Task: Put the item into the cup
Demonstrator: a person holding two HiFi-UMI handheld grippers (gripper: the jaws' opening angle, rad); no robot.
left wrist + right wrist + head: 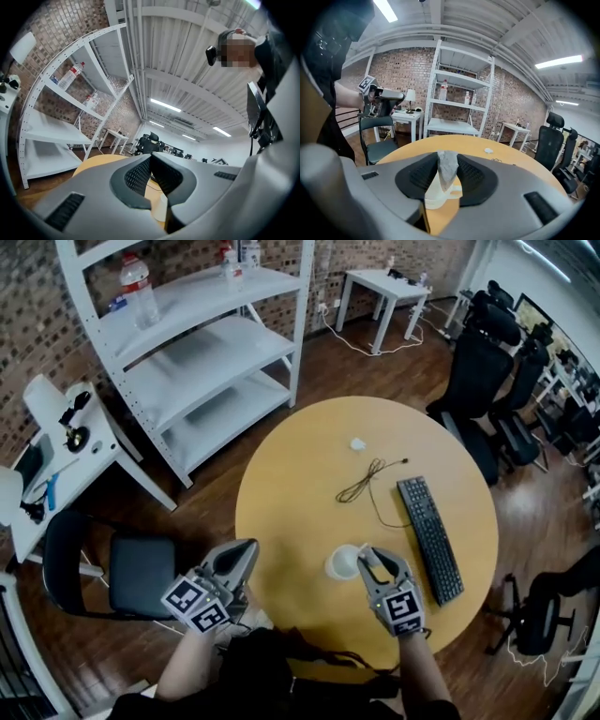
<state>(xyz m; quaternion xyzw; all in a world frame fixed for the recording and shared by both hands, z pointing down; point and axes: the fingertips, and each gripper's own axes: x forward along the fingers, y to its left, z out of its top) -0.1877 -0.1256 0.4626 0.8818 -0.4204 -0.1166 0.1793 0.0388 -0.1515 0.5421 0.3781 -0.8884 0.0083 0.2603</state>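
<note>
A white cup (pixel 341 563) stands on the round wooden table (pixel 300 474) near its front edge. My right gripper (pixel 367 556) is just to the right of the cup, with its tips at the rim. In the right gripper view it (pixel 447 165) is shut on a crumpled grey-white item (pixel 447 164), and the cup (pixel 435 195) shows right below the pads. My left gripper (pixel 236 559) hangs at the table's left edge, apart from the cup. Its jaws (pixel 150 161) are shut with nothing between them, and the cup (pixel 161 208) peeks out beyond them.
A black keyboard (pixel 429 538) lies right of the cup, with a dark cable (pixel 364 482) and a small white object (pixel 358 443) further back. A black chair (pixel 122 573) stands left of the table, a white shelf unit (pixel 202 343) behind, and office chairs (pixel 487 362) at the right.
</note>
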